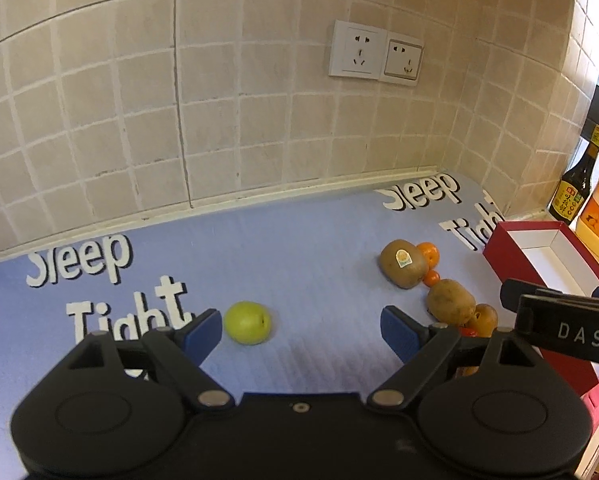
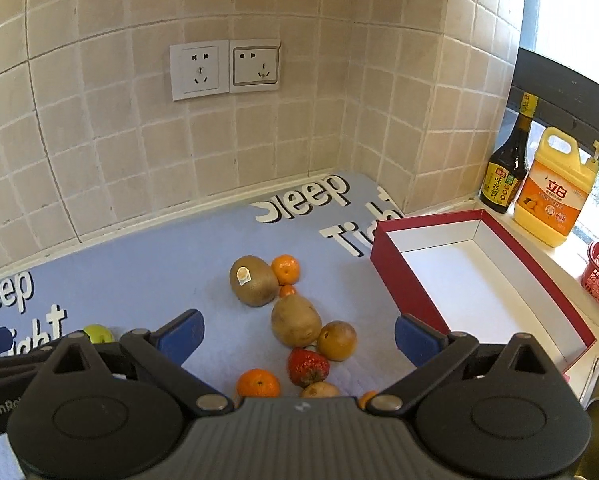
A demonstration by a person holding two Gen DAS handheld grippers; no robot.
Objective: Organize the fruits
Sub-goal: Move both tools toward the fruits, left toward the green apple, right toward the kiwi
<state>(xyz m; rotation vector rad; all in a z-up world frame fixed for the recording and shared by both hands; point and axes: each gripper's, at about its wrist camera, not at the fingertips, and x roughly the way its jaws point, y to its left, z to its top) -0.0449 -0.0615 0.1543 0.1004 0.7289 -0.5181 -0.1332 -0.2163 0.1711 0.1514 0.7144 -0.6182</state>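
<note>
While both claws gape empty, the left claw (image 1: 301,330) should straddle the apple (image 1: 247,322) at its eleven o'clock, and the right claw (image 2: 299,340) should lift fruit toward the box (image 2: 387,272) at two o'clock.

Two near, downward wrist views toward the tiled corner, sharing blue mat (image 1: 299,240) and fruit.
</note>
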